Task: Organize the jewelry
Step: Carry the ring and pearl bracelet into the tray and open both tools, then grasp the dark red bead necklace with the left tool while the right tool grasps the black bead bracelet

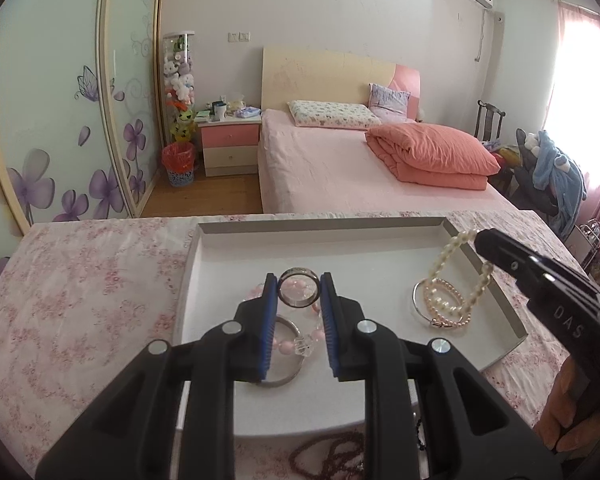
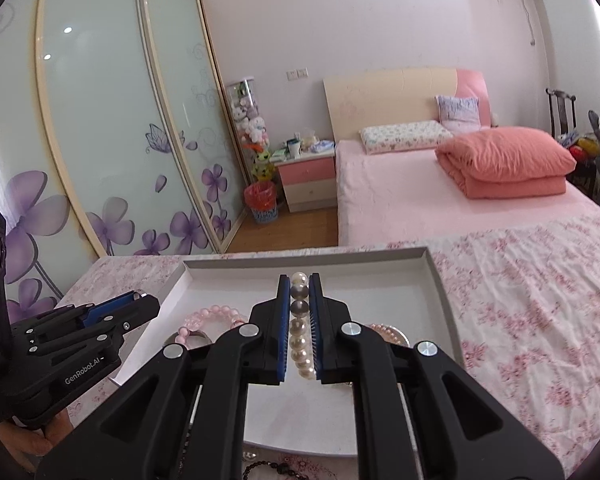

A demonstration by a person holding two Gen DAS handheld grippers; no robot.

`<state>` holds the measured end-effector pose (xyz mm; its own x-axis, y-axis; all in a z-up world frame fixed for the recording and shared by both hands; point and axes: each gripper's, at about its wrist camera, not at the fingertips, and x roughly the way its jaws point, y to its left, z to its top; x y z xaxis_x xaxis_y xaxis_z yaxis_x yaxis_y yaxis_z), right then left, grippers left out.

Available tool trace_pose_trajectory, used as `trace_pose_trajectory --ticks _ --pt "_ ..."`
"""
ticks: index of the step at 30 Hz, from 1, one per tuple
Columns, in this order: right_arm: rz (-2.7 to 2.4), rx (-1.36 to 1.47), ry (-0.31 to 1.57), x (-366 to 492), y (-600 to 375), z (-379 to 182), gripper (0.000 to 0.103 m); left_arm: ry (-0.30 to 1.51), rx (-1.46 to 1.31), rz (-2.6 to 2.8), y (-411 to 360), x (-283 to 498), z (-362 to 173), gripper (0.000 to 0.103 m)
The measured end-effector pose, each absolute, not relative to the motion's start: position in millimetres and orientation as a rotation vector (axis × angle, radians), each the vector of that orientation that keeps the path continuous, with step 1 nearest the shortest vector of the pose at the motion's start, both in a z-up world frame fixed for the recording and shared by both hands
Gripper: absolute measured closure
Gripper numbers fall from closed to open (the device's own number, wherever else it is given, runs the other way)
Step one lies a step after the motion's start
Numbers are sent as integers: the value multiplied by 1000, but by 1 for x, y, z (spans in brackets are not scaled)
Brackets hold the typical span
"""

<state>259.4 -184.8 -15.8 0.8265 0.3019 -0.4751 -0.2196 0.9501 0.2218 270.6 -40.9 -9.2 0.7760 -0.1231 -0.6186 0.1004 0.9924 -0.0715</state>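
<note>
The left gripper (image 1: 299, 292) has its jaws clamped on a wide silver ring with a dark patterned band (image 1: 298, 291), holding it upright above the shallow grey cardboard tray (image 1: 514, 316) so that the hole faces the camera. The right gripper (image 2: 299, 304) has its jaws pressed together on a cream pearl bracelet with 2 grey beads (image 2: 301, 320); in the left wrist view the pearl loop hangs from the jaw tips over the tray's right rim, its lower end touching the pieces below. The tray sits on the tabletop, which is covered by a white cloth printed with pink flowers (image 1: 80, 280). Inside the tray, toward its right edge, lie a thin silver bangle (image 1: 418, 304) and a bracelet of small pink pearls (image 1: 444, 300), overlapping. Toward the tray's near left part lie a pink bead bracelet with clear faceted beads (image 1: 300, 336) and a plain silver bangle (image 1: 288, 376), partly hidden behind the left gripper. On the cloth by the tabletop's near edge, outside the tray, lie a string of dark red beads (image 1: 332, 456) and a strand of small black beads (image 2: 268, 470). A person's hand (image 1: 556, 412) grips the handle of the right gripper. Beyond the tabletop stands a bed with pink sheets (image 1: 340, 168).
</note>
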Motion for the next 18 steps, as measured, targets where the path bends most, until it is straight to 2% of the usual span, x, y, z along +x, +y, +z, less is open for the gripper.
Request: trace_pose_trajectory --ticks 5,6,7,9,11,15,18 --pt "229 174 606 275 -190 -35 91 695 -27 -132 -46 284 -21 81" --pt "223 179 613 275 -193 -37 85 697 -23 -135 -48 286 -23 81" --pt "214 179 615 275 -194 -38 73 699 -21 -135 -49 289 -25 81" --pt "196 178 605 272 -198 -40 65 703 -17 -135 -49 293 -29 81" --pt "188 174 601 270 -200 -40 65 709 -8 -126 -51 300 -33 80" --pt "185 167 604 266 -203 -40 65 722 -36 -108 -45 307 -36 69" --pt "185 152 597 260 -202 -39 65 715 -58 -94 -33 306 -31 68"
